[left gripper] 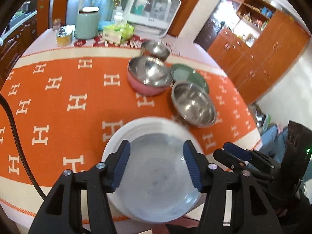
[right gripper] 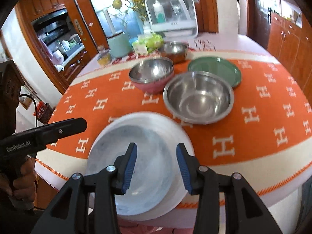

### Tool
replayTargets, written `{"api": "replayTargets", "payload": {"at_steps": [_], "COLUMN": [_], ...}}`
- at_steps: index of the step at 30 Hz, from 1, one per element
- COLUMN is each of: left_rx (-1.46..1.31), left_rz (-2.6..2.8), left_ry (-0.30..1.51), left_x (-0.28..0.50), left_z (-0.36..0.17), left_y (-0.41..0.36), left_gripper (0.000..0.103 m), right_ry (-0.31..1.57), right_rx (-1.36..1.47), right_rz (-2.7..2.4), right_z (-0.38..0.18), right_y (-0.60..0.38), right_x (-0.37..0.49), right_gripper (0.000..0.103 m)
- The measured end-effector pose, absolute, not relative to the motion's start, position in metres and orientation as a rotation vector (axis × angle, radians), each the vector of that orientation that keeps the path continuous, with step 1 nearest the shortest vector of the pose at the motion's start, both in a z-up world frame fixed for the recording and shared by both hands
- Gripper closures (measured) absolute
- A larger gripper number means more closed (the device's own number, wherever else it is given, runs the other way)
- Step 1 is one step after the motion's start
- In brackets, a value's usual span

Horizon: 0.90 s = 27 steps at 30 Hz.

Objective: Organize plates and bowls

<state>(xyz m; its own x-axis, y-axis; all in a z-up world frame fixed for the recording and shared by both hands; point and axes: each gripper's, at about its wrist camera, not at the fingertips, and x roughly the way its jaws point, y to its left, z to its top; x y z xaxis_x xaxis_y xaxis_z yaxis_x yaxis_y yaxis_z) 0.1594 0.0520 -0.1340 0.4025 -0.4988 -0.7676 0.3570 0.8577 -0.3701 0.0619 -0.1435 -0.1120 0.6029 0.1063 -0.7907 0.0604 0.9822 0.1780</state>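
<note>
A grey marbled plate (left gripper: 156, 167) (right gripper: 148, 156) lies on a larger white plate (left gripper: 119, 138) (right gripper: 175, 132) at the table's near edge. My left gripper (left gripper: 157, 150) hovers over this stack, open, with nothing between its blue pads. My right gripper (right gripper: 156, 148) (left gripper: 234, 153) hangs over the same stack, also open and empty. The left gripper (right gripper: 74, 124) shows from the side in the right wrist view. Farther back stand a steel bowl (left gripper: 193, 105) (right gripper: 198, 97), a pink bowl with a steel inside (left gripper: 148, 76) (right gripper: 151, 74), a small steel bowl (left gripper: 156, 48) (right gripper: 173, 50) and a green plate (left gripper: 188, 75) (right gripper: 216, 66).
An orange cloth with white H marks (left gripper: 58, 101) (right gripper: 263, 117) covers the table. At the back stand a mint canister (left gripper: 86, 23), a tissue pack (left gripper: 117, 32), a jar (left gripper: 63, 36) and a white cabinet box (left gripper: 154, 9). Wooden cupboards (left gripper: 263, 54) line the right.
</note>
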Motion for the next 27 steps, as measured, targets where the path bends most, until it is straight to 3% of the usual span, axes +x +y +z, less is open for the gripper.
{"api": "replayTargets", "payload": {"at_steps": [5, 10, 27], "left_rx": [-0.187, -0.199, -0.256], "left_rz": [-0.509, -0.483, -0.382], "left_ry": [0.972, 0.932, 0.868], "left_x": [0.155, 0.156, 0.189], "left_z": [-0.111, -0.093, -0.072], "left_y": [0.037, 0.017, -0.084], "left_gripper": [0.035, 0.026, 0.022], "right_ry": [0.858, 0.795, 0.675], "right_rx": [0.177, 0.166, 0.106], "right_rz": [0.046, 0.058, 0.101], "right_z": [-0.093, -0.079, -0.053], "right_y": [-0.167, -0.194, -0.302], "right_x": [0.066, 0.071, 0.101], "right_gripper": [0.060, 0.052, 0.047]}}
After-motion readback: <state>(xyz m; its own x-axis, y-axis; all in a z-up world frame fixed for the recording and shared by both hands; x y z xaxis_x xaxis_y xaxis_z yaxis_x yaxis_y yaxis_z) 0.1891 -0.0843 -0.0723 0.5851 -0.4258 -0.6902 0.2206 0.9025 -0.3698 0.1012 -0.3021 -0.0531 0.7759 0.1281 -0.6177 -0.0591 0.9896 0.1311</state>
